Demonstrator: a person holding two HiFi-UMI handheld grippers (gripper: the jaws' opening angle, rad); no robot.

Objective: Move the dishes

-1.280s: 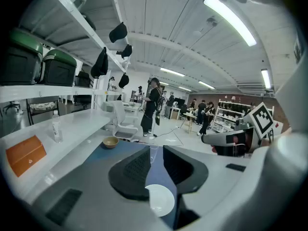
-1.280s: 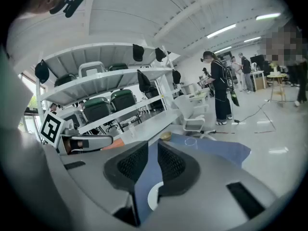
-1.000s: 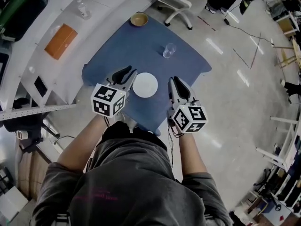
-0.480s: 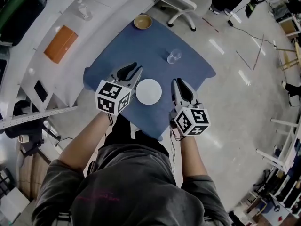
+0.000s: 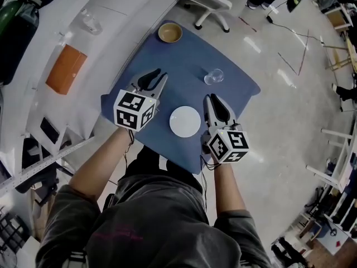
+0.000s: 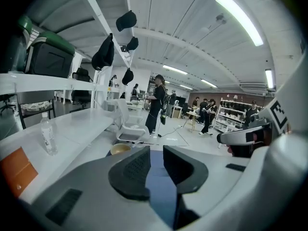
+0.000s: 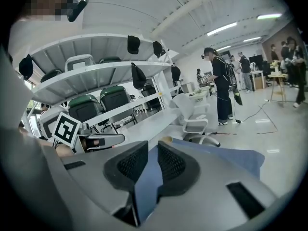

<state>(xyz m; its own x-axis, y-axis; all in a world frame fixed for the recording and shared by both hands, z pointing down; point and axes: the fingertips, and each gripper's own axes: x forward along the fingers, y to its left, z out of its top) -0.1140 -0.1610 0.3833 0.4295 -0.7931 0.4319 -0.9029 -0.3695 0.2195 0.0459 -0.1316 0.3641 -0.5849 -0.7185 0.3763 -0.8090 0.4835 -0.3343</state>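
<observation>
A white plate (image 5: 185,121) is seen on the blue cloth (image 5: 184,60) covering the bench, near its front edge, lying between the two grippers and touched by neither. The left gripper (image 5: 152,80) is held over the cloth to the plate's left, its tips reaching farther up the bench than the plate; its jaws are spread with a clear gap, and only blue cloth is seen between them in the left gripper view (image 6: 156,160). The right gripper (image 5: 217,106) is held just beside the plate's right edge, its jaws parted by a narrow slit with only cloth showing through in the right gripper view (image 7: 153,158). A clear glass (image 5: 213,76) stands upright ahead of the right jaws, apart from them. A tan bowl (image 5: 169,32) sits at the far corner of the cloth, well apart from the plate, and is glimpsed past the left jaws (image 6: 119,148). An orange box (image 5: 65,68) lies on the white shelf (image 5: 111,15) to the left.
</observation>
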